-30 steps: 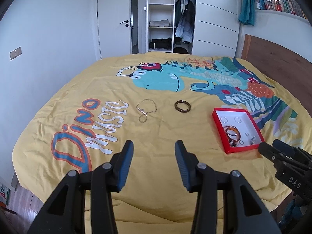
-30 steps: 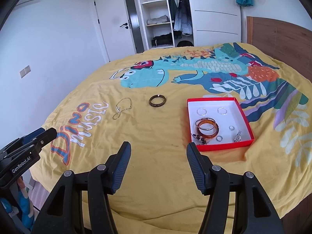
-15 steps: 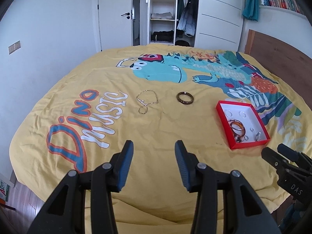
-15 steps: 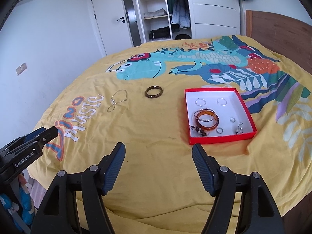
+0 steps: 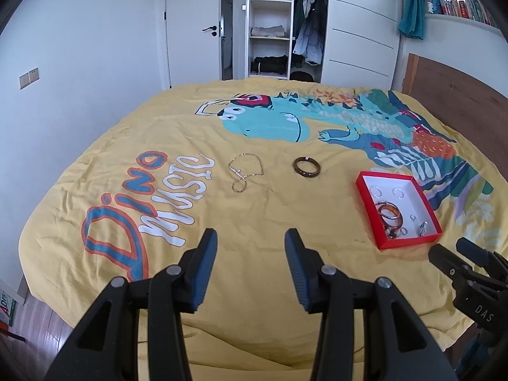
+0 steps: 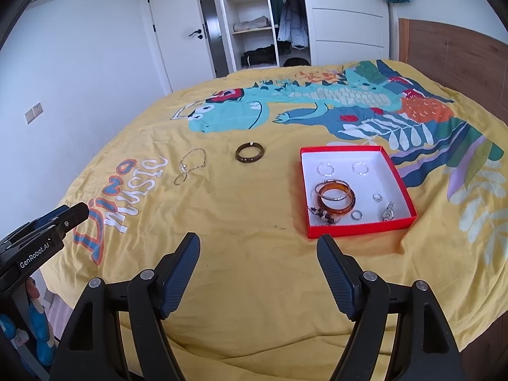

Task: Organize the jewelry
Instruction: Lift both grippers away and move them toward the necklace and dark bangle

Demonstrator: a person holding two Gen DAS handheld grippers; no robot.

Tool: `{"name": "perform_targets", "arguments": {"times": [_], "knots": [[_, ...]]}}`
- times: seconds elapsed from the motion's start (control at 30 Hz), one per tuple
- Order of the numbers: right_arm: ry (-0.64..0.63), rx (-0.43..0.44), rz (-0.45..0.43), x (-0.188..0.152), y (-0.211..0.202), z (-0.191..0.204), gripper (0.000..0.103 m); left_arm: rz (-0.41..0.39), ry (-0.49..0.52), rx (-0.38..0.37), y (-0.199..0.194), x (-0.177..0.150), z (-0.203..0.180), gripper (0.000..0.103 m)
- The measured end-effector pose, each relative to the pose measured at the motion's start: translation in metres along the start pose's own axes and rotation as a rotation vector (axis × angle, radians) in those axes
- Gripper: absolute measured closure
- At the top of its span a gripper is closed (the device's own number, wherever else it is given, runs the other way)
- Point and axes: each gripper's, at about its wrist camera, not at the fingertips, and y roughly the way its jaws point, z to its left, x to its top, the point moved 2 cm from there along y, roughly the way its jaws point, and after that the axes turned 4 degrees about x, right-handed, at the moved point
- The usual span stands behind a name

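Observation:
A red tray [image 6: 400, 174] with a white inside lies on the yellow bedspread [image 6: 254, 279]; it also shows in the left wrist view [image 5: 427, 204]. In it are an amber bangle [image 6: 336, 201], a bead string and several small rings. A dark bangle [image 6: 250, 153] [image 5: 306, 167] and a thin gold chain [image 6: 190, 166] [image 5: 243, 171] lie loose on the bedspread, left of the tray. My left gripper [image 5: 250, 260] and right gripper [image 6: 258, 266] are both open and empty, above the bed's near edge, far short of the jewelry.
The bedspread [image 5: 254, 209] has a dinosaur print and large lettering. A wooden headboard [image 6: 460, 60] stands at the right. An open wardrobe [image 5: 279, 25] and a door [image 5: 190, 31] are behind the bed. Wooden floor shows at lower left.
Both grippers have pulled back and risen a little, so the bed looks farther. The right gripper's jaws have opened wider. The jewelry has not moved.

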Motion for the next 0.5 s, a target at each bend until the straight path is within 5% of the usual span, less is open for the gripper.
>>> {"name": "perform_targets", "arguments": {"times": [0.5], "knots": [[0.035,0.038,0.048,-0.015,0.027,-0.015,0.020,0.052,0.068,0.078,0.013,-0.006,-0.006,0.061]]}}
